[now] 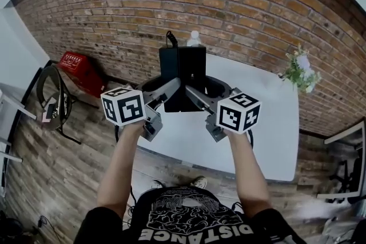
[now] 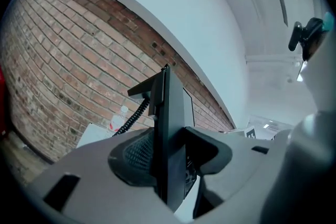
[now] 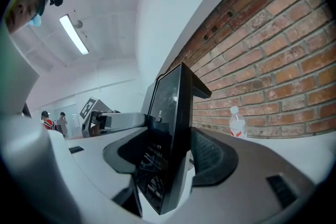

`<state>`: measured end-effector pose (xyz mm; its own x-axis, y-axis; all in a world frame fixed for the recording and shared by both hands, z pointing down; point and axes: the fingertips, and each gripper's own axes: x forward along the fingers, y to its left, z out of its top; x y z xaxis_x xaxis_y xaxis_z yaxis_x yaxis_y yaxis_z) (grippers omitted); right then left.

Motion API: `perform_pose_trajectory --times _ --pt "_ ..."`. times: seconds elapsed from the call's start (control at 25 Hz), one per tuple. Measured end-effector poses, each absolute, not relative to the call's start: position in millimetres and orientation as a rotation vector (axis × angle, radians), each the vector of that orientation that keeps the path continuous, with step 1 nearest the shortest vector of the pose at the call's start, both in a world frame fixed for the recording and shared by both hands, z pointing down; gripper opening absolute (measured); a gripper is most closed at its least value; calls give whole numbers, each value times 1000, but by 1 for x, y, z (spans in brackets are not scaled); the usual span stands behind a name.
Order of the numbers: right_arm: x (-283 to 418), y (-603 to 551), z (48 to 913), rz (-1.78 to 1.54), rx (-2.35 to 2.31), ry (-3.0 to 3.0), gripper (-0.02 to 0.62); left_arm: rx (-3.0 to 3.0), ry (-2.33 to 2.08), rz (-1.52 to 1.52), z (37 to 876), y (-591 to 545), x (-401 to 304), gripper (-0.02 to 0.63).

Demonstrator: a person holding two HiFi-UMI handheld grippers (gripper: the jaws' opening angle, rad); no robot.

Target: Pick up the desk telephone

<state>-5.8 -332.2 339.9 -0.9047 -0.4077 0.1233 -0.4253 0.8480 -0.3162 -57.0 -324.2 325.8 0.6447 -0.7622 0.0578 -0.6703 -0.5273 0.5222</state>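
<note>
A ring light [image 1: 54, 103] stood on the wood-plank floor [image 1: 51, 180] at nine o'clock, with a red case [image 1: 80, 71] at ten o'clock against the brick wall [image 1: 171, 3]. The left gripper [image 1: 170, 90] had its jaws pressed on the black desk telephone [image 1: 183, 74], which was upright above the white table [image 1: 263, 128] at the centre. A clear bottle [image 1: 194, 38] stood at twelve o'clock of the telephone. The right gripper [image 1: 195, 94] gripped the telephone's other side. A small flowering plant [image 1: 298, 72] sat on the table at three o'clock.
</note>
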Motion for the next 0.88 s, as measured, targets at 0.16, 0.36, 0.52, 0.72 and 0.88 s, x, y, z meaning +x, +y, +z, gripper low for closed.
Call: perform_pose_trajectory --times 0.16,0.36,0.52,0.72,0.88 --pt "-29 -322 331 478 639 -2995 249 2368 -1151 -261 317 -313 -80 186" --pt "-45 -315 328 457 619 -2996 249 2369 -1171 -274 314 -305 -96 186" --pt "-51 -311 328 449 611 -2992 249 2367 -1175 -280 314 -301 -101 186" --pt "-56 -312 333 448 607 -2979 249 2356 -1174 -282 320 -301 -107 186" --pt "-56 -313 334 448 613 -2971 250 2350 -1165 -286 322 -303 -106 186"
